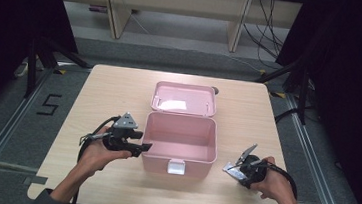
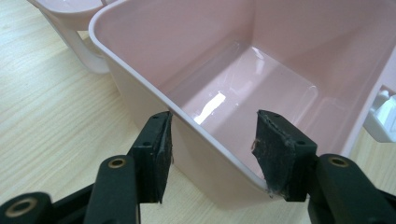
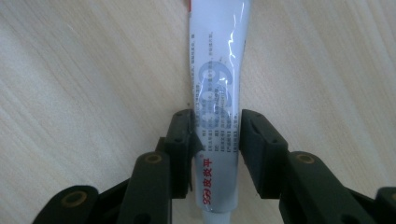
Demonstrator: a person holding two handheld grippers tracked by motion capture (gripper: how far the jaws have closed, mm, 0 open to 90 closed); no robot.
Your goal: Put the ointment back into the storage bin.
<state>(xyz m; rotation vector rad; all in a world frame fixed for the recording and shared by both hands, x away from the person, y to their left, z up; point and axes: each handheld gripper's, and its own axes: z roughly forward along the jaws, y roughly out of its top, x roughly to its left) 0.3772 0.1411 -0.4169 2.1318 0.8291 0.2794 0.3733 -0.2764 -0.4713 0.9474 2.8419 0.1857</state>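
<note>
A pink plastic box (image 1: pixel 158 130) stands open and empty in the middle of the table, its lid (image 1: pixel 184 98) laid back flat behind it. My left gripper (image 1: pixel 145 148) is open at the box's left wall (image 2: pixel 280 42). One jaw is outside the wall and the other inside, with the rim between them (image 2: pixel 212 140). Right of the box, my right gripper (image 1: pixel 236 170) is shut on a white tube (image 1: pixel 230 170) with blue and red print. The tube (image 3: pixel 217 70) points away from me over the tabletop, and both pads press its lower part (image 3: pixel 215 135).
A white latch (image 1: pixel 176 167) sits on the box's front wall, seen as well in the left gripper view (image 2: pixel 380 116). The light wooden table (image 1: pixel 105 89) has bare wood around the box. Dark stands and cables flank the table on the floor.
</note>
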